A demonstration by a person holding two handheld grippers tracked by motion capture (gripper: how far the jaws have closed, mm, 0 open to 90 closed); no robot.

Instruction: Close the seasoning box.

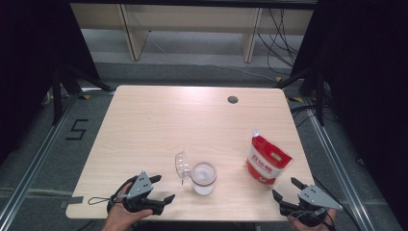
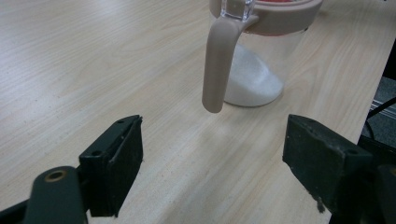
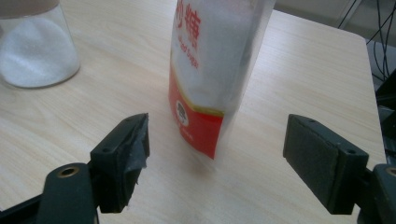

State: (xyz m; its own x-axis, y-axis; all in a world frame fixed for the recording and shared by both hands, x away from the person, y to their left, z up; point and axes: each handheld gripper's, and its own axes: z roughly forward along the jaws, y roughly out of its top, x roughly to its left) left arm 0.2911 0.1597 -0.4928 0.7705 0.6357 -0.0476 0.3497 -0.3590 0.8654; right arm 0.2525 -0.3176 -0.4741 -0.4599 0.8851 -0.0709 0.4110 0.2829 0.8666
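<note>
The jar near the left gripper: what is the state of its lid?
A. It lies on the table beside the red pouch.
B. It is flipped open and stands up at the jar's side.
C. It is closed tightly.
B: in the high view the clear lid stands hinged up at the left rim of the jar, whose mouth is uncovered.

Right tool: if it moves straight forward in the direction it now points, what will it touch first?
Most likely the red and white pouch. The right tool is open and the standing pouch sits between its jaws' line, just ahead. The glass jar lies off to the side. Exact depth is unclear.
</note>
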